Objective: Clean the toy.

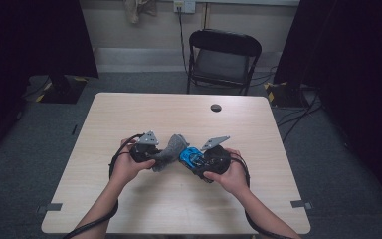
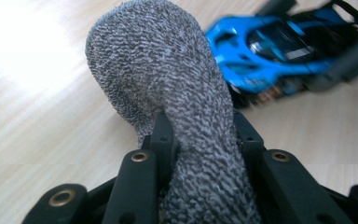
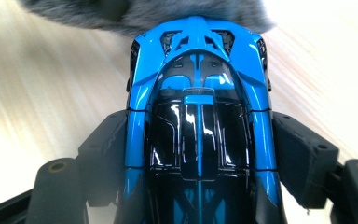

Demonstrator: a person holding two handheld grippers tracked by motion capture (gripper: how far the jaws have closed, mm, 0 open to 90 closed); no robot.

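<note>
I have my left claw pinching the grey sock and my right claw clamping the blue toy car, nose at the sock above the bench; sliding it in remains, I judge.

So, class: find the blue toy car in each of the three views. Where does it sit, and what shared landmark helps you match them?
High view: the car sits centre, in the right gripper.
Left gripper view: upper right, blurred, behind the sock.
Right gripper view: centre, nose up, between the black jaws.
Shared landmark: the grey sock, touching the car's nose, on the table.
</note>
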